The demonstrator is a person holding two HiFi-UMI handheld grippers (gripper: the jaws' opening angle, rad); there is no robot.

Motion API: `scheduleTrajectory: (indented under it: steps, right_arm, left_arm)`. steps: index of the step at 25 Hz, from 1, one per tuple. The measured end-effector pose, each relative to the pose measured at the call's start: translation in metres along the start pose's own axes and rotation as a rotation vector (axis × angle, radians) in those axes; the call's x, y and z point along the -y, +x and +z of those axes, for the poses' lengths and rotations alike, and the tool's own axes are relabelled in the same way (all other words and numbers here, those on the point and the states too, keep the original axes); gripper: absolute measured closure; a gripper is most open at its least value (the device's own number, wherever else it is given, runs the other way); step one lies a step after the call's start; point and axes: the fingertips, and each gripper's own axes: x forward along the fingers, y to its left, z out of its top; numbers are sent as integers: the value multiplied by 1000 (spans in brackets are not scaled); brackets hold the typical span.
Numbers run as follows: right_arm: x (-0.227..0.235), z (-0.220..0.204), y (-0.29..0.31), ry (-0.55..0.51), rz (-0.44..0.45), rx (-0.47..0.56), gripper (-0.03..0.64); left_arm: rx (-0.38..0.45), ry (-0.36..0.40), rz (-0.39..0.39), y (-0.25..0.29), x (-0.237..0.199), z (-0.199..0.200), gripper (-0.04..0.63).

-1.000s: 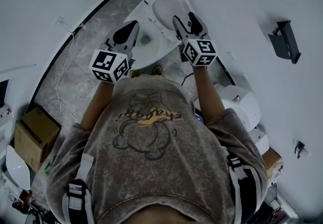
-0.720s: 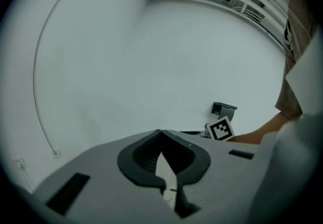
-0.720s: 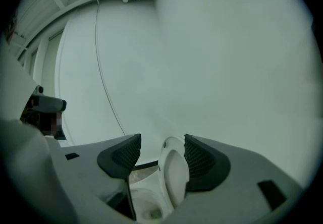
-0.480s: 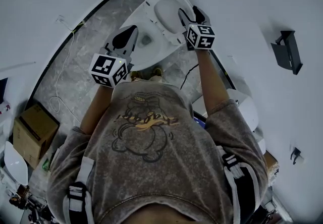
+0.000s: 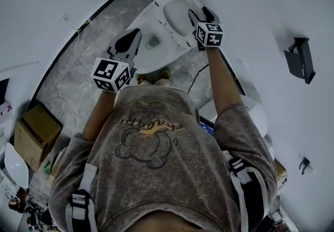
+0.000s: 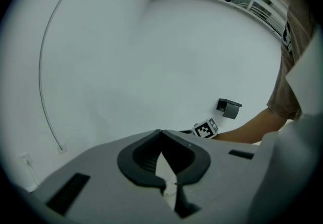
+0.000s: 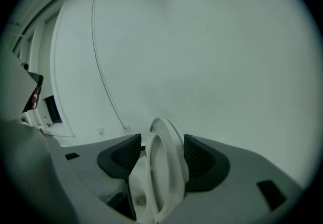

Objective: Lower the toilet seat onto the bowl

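Observation:
In the head view the white toilet bowl (image 5: 148,50) stands at the top centre, with its seat (image 5: 175,14) still raised against the back. My right gripper (image 5: 201,16) is at the seat's right edge. In the right gripper view the seat's ring (image 7: 162,167) stands upright between the two dark pads (image 7: 202,160), and my right gripper (image 7: 161,150) is open around it. The right pad lies close against it and the left pad a little apart. My left gripper (image 5: 127,42) hovers over the bowl's near left side. Its tips meet, so my left gripper (image 6: 160,134) is shut on nothing.
A cardboard box (image 5: 34,131) and a loose white cable (image 5: 62,87) lie on the grey floor at the left. A black holder (image 5: 300,58) hangs on the right wall. Another white fixture (image 5: 255,113) stands to the right of the person's feet.
My right gripper has moved forward and up along the seat's right edge until the ring sits between its jaws. The left gripper has hardly moved.

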Motion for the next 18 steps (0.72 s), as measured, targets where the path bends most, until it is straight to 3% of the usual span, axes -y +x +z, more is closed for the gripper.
scheduleTrajectory:
  steps: [18]
  right_arm:
    - [-26,-6,-8,-28,18,-25,358]
  left_arm:
    - [15,-37,9,-12,-10,-2,586]
